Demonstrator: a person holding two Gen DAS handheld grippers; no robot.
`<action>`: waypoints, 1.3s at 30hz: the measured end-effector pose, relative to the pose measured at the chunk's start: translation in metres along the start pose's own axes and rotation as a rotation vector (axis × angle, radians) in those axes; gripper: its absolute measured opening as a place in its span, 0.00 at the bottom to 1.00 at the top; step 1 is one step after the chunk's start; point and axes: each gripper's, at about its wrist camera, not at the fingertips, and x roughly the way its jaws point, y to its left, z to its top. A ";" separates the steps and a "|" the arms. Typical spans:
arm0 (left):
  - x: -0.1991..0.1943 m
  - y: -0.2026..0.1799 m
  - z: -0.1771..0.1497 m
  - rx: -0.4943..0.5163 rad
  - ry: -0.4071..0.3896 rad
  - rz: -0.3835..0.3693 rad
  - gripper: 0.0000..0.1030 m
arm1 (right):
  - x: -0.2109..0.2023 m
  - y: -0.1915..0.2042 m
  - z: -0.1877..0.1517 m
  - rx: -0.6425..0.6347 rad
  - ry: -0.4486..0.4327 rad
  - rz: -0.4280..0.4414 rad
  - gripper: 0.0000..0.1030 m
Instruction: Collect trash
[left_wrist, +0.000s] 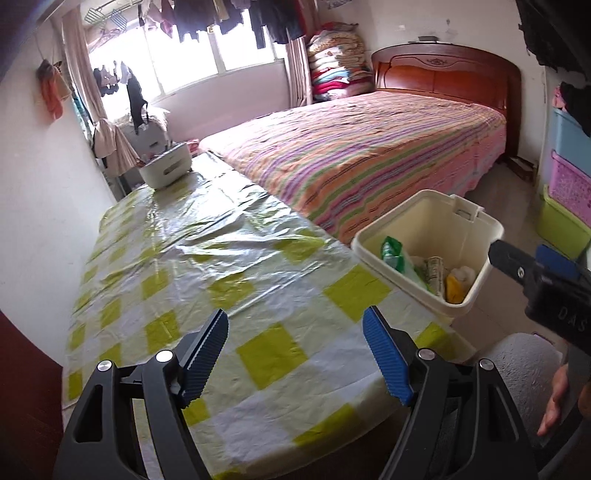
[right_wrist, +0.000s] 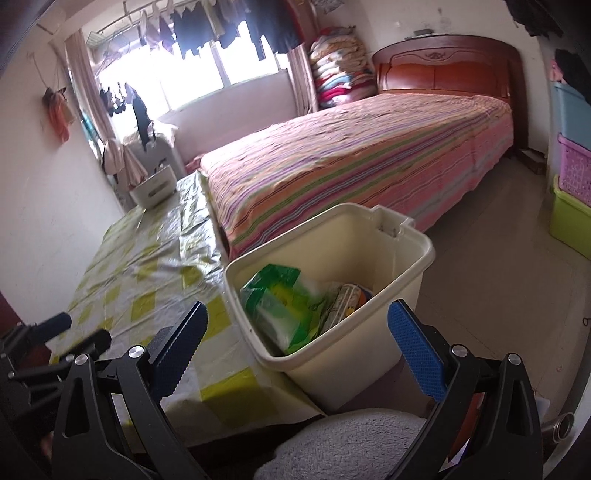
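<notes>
Beside the striped bed (left_wrist: 369, 158), a checkered plastic-covered table (left_wrist: 207, 258), cream bin (right_wrist: 369, 350) alongside.

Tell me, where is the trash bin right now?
The cream trash bin stands on the floor at the near right corner of the checkered table, beside the striped bed, straight ahead in the right wrist view.

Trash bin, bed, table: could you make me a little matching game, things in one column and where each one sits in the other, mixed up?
Things:
1. green packet
2. grey basket
3. trash bin
4. folded quilts

Places:
A. stacked in the corner beside the headboard
B. on the far end of the checked table
C. inside the cream bin
D. on the floor by the table's corner, near the bed

Pairs: 1-C, 2-B, 3-D, 4-A
</notes>
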 end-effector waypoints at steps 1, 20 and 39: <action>0.000 0.002 0.001 -0.001 0.003 0.005 0.71 | 0.001 0.000 0.000 -0.002 0.008 0.007 0.94; 0.008 -0.003 0.014 0.033 0.010 -0.010 0.71 | 0.009 -0.007 0.008 0.019 0.030 0.000 0.94; 0.010 -0.006 0.016 0.052 0.016 0.000 0.71 | 0.018 -0.001 0.007 0.009 0.052 0.012 0.94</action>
